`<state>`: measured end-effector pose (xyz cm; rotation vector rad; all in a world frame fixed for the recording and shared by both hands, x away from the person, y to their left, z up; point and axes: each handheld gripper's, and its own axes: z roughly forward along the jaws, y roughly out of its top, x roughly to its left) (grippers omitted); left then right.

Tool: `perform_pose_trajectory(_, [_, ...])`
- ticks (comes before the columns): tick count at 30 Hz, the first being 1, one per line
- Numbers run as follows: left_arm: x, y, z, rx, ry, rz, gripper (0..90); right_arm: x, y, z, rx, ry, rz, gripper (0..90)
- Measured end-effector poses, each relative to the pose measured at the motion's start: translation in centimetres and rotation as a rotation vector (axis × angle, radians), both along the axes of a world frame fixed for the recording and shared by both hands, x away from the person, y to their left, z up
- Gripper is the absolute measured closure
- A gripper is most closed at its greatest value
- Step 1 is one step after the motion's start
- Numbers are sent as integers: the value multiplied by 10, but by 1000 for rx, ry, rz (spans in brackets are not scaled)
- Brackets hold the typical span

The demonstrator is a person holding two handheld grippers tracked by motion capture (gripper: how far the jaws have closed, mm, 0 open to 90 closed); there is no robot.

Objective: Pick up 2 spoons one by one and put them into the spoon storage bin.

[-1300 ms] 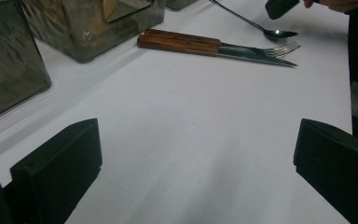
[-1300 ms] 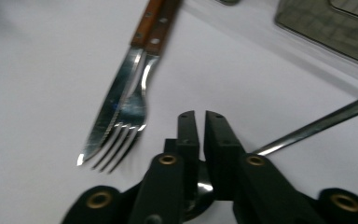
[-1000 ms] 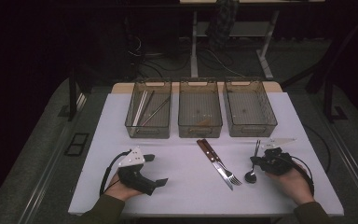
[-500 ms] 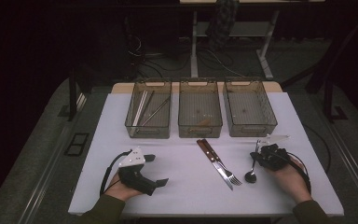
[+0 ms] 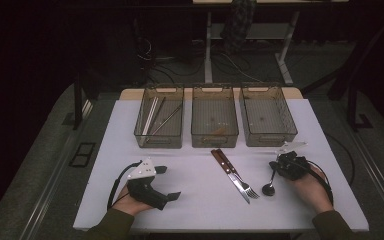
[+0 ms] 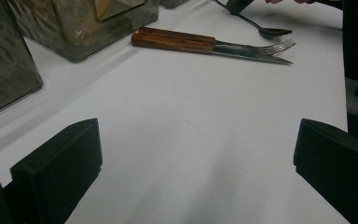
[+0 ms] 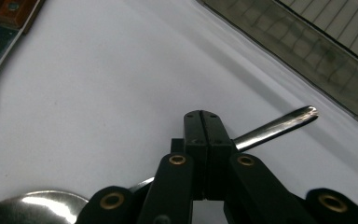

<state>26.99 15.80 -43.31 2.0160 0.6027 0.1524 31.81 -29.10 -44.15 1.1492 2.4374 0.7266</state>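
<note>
Tabletop (image 5: 190, 200) carries three clear bins along its far edge: the left bin (image 5: 159, 122) holds long utensils, the middle bin (image 5: 214, 117) and the right bin (image 5: 267, 115) look nearly bare. A knife (image 5: 229, 172) and fork (image 5: 237, 176) lie together in front of the middle bin. The spoon (image 5: 270, 182) lies just right of them, bowl toward the person. Step in hand, by judgement: grasping the spoon for sorting. The right gripper (image 7: 204, 135) has its jaws fully closed on the spoon's handle, near mid-length, with the spoon apparently resting on the tabletop. Next move calls for a level lift and carry to a bin. The left gripper (image 5: 165, 182) rests apart, jaws wide and empty.
</note>
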Motion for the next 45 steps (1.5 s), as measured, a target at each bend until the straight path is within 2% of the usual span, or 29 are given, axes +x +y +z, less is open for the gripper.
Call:
perform_pose_trajectory(22, [0, -1, 0, -8, 1, -15, 0, -27, -23, 6, -23, 74, -24, 899])
perform_pose_trajectory(41, [-1, -1, 0, -8, -1, -22, 0, -62, -33, 8, 0, 117, 4, 899])
perform_pose_trajectory(45, [0, -2, 0, -9, 0, -23, 0, -67, -35, 8, 19, 117, 8, 898])
